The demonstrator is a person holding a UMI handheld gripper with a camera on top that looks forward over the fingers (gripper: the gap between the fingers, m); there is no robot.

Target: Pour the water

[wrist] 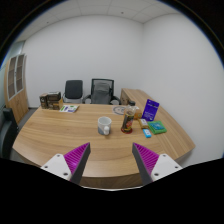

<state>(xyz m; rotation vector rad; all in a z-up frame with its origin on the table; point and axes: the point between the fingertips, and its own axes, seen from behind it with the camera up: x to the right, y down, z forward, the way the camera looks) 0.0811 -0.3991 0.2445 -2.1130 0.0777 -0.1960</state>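
Nearest to us, our claw (pixel 110 160) hangs above the near edge of the tabletop (pixel 60 135), its two fingers spread wide with nothing between them; the pink pads (pixel 76 157) face each other across bare wood.

Beyond the fingers, well apart from them, a clear cup (pixel 104 125) stands upright near the middle of the tabletop. Just beside it sits a darker vessel (pixel 127 122), which we take for the water holder, though we cannot tell its shape or whether it has a lid. Past these lie a small teal item (pixel 147 132) and a purple upright card (pixel 151 109).

Our worry is the closeness of cup and vessel: if we come in with the fingers this wide, one finger could clip the cup and knock it over. We also judge that a smooth, full vessel may slip or slosh if we grip it off-centre.

Farthest off, two office chairs (pixel 88 92) stand against the white wall.
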